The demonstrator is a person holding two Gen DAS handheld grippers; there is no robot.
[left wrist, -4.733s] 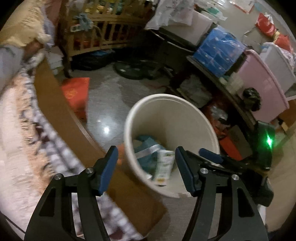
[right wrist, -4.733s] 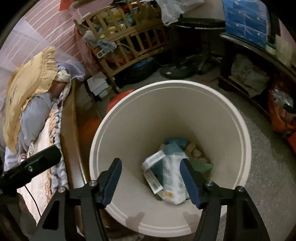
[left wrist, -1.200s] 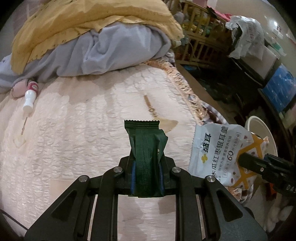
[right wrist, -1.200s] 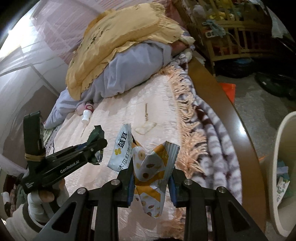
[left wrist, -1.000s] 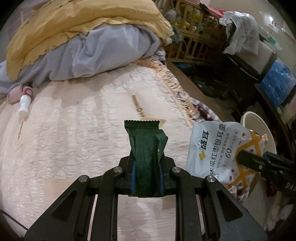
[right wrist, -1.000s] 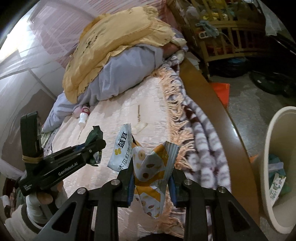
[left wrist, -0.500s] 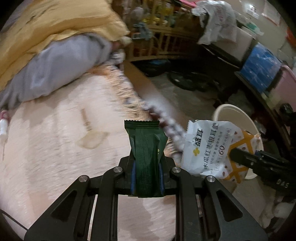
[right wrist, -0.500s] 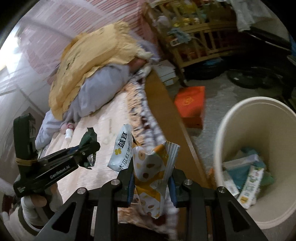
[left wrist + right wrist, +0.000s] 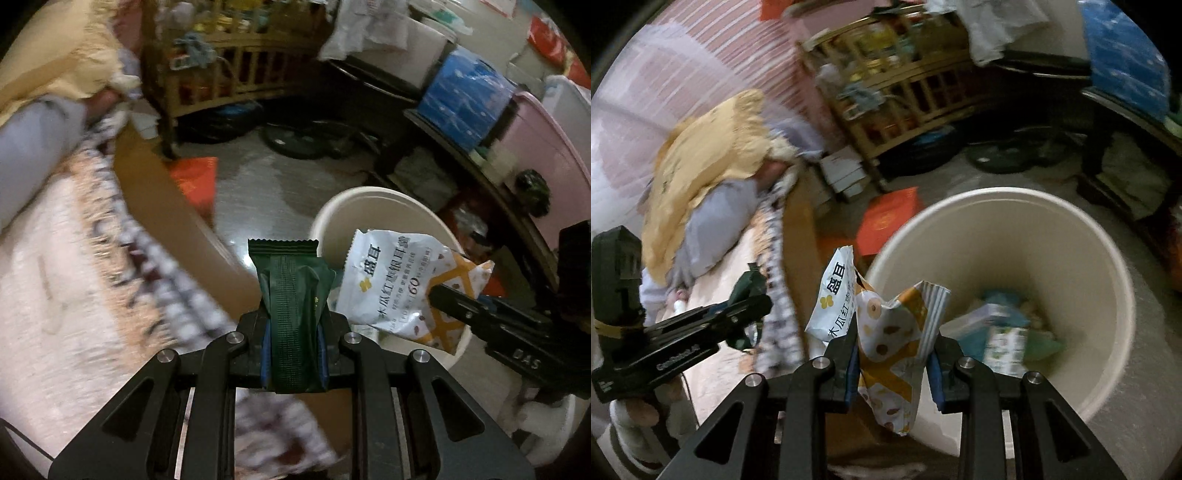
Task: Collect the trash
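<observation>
Both grippers are clamped: left gripper (image 9: 293,354) on a dark green foil wrapper (image 9: 291,310), right gripper (image 9: 892,363) on a white-and-orange snack bag (image 9: 886,332), near the cream round plastic bin (image 9: 1108,258). Released short of the rim, either light piece could flutter to the floor.

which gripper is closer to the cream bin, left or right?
Right. The right gripper, shut on the white snack bag, is at the cream bin rim. The left gripper, shut on the green wrapper, sits back over the bed edge.

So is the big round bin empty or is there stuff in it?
Not empty. The cream bin already has a few packets and wrappers lying at its bottom, but it is far from full.
</observation>
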